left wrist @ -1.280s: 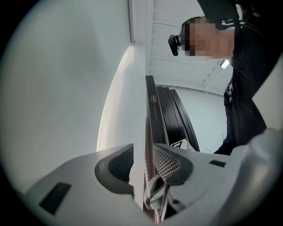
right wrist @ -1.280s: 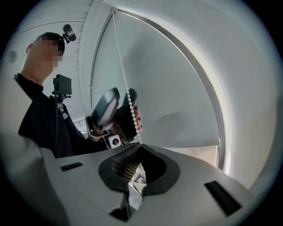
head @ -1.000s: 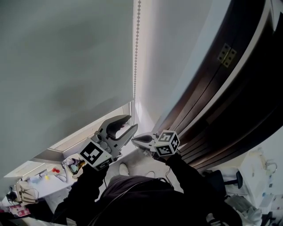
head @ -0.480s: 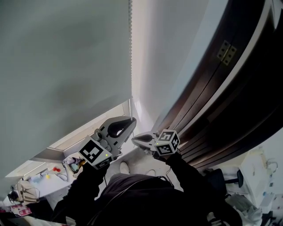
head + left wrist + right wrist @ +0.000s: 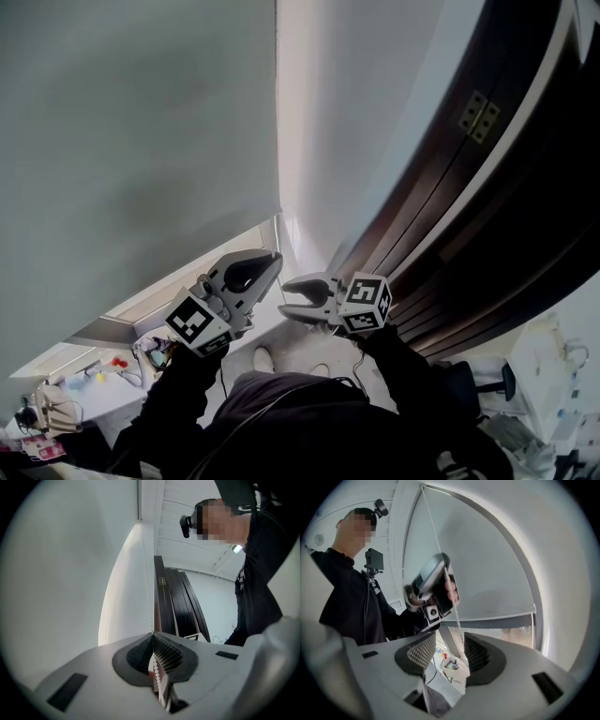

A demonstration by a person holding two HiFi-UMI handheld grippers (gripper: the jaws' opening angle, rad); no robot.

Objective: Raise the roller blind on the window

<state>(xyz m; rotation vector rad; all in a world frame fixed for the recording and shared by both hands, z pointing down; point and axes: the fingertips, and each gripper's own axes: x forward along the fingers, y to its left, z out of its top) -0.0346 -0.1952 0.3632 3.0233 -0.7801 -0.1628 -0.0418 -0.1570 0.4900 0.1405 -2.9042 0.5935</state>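
The grey roller blind [image 5: 141, 141] covers most of the window; its bottom bar [image 5: 497, 619] hangs low over the glass. The white bead chain [image 5: 146, 583] runs up along the blind's right edge. My left gripper [image 5: 274, 263] is shut on the chain, with beads pinched between its pads [image 5: 161, 656]. Just to its right, my right gripper [image 5: 289, 300] has its jaws opening. In the right gripper view the chain [image 5: 440, 550] comes down past the left gripper [image 5: 431, 585] and passes loosely between the spread jaws of the right gripper [image 5: 450, 644].
A dark wooden door frame [image 5: 450, 216] with a brass hinge [image 5: 480, 114] runs along the right. Small items sit on the window sill [image 5: 150, 352] at lower left. White wall [image 5: 347, 112] lies between the blind and the frame.
The left gripper's jaws have shut on the bead chain. The right gripper's jaws have come apart off the chain, and it has shifted slightly right.
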